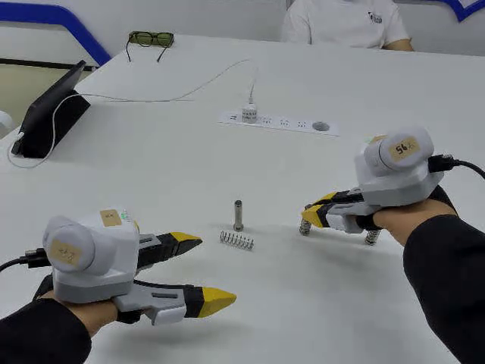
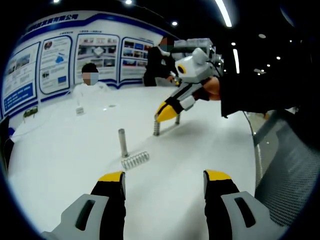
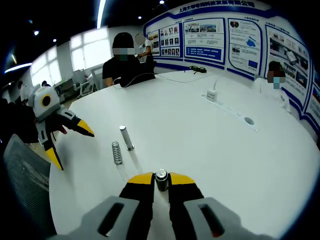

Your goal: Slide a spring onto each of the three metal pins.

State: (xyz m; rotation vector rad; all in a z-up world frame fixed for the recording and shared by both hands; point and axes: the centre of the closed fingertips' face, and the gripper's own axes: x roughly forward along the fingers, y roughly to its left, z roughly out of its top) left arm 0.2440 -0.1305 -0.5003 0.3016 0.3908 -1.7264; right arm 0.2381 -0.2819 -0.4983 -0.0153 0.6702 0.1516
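A bare metal pin stands upright mid-table. Just in front of it a loose spring lies flat. To the right, a pin wearing a spring stands between the jaws of my right gripper, which are closed against its top. A second pin with a spring stands under that hand. My left gripper hovers open and empty, short of the loose spring.
A white power strip with a plugged-in charger and its cable lies farther back. A dark tablet leans at the far left, with glasses beyond it. A person in white sits across the table.
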